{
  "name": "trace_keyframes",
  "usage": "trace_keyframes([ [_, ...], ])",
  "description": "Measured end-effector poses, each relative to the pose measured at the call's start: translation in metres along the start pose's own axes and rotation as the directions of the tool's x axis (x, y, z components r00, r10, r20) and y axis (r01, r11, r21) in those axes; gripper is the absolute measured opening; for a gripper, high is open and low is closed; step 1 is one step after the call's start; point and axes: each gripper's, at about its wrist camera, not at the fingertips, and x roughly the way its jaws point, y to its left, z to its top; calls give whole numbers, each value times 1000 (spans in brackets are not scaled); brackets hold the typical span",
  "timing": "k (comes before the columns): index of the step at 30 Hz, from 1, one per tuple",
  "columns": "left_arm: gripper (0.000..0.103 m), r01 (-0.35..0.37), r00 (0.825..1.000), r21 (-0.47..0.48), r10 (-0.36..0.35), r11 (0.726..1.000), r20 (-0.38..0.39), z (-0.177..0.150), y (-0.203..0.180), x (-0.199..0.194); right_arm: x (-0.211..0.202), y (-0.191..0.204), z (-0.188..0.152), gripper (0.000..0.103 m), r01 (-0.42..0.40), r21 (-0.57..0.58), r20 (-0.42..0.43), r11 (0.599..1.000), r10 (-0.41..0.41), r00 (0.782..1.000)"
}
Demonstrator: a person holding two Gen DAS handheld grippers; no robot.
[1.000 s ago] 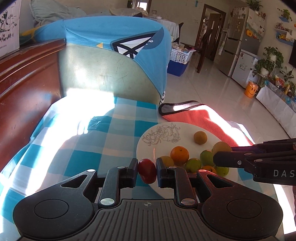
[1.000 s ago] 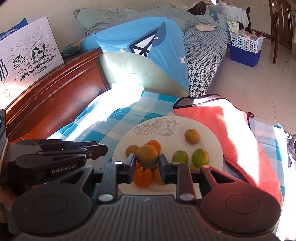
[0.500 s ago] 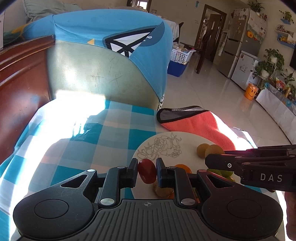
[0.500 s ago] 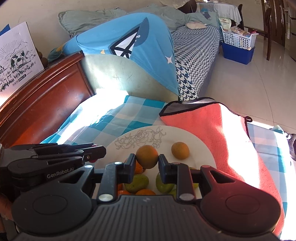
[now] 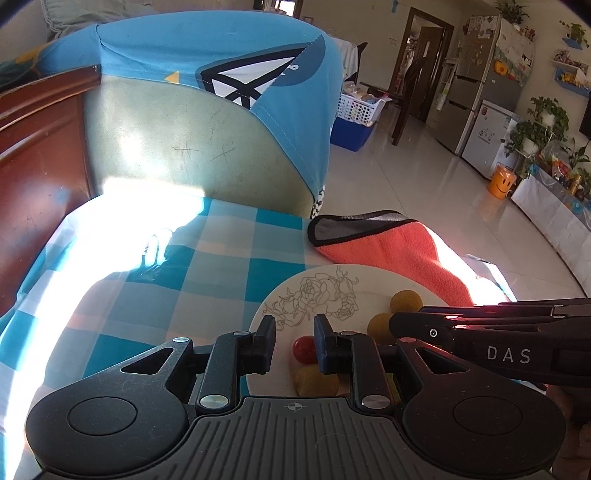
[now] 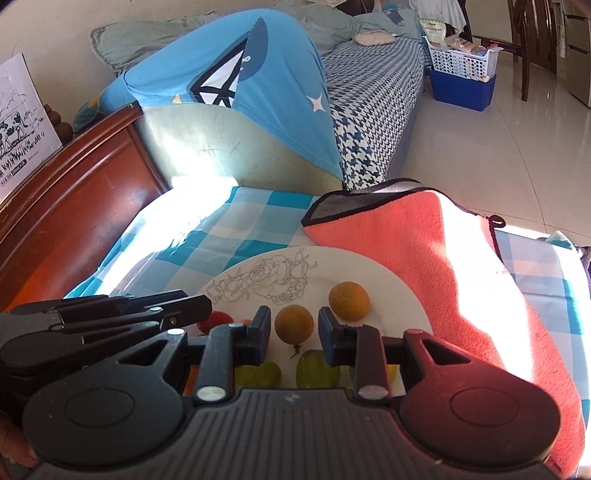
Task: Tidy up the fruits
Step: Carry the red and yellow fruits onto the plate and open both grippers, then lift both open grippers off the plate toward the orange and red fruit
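Both tools have just been opening, releasing their fruit. Left tool (image 5: 294,338) parted above tomato (image 5: 304,349); right tool (image 6: 294,329) parted around orange (image 6: 294,325) on plate (image 6: 399,291).

Bright sun from the right, hard glare patches on the blue/white checked tablecloth (image 5: 229,273) and a gloss on the pale tiled floor (image 5: 424,184). Behind the table: worn greenish chair back (image 5: 177,151) w/ blue printed cloth (image 5: 177,48) draped over top. Dark red wood headboard (image 5: 33,147) at left; a printed cardboard box (image 6: 22,133) stands on it. Sofa w/ houndstooth cover (image 6: 369,96) runs back along cream wall (image 6: 55,26), grey-green cushions piled at its far end. White basket on blue bin (image 5: 356,114) beside it. Dark doorway (image 5: 424,62), fridge (image 5: 491,81) w/ magnets, potted plants (image 5: 539,125), orange smiley bucket (image 5: 501,181) at far right.
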Motion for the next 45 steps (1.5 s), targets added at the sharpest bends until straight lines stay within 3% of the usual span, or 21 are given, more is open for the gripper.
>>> trace_keyframes([
  [3,27,-8,1000,14,8,1000,6,0,-2,-7,-2,0,0,30,0,-3,-5,1000,0,1000],
  [7,51,-47,999,34,47,998,12,-1,-3,-22,-8,2,0,33,-7,0,-7,1000,7,1000],
  [13,68,-86,996,65,86,994,3,-5,-4,-47,-24,14,-3,41,-22,-20,-5,1000,22,1000],
  [23,69,-123,990,71,127,990,-56,-25,5,-82,-47,32,-21,54,-32,-34,-21,999,31,999],
  [31,79,-154,985,16,155,988,-75,-50,20,-110,-67,51,-44,63,-60,-74,-39,995,58,998],
  [35,81,-161,983,-2,160,987,-90,-59,29,-116,-74,60,-59,68,-77,-88,-48,993,73,996],
  [39,92,-157,981,-28,153,987,-123,-66,37,-117,-81,69,-76,71,-105,-97,-65,990,99,993],
  [45,93,-163,971,-29,155,986,-182,-79,43,-113,-84,79,-100,75,-135,-117,-110,984,122,986],
])
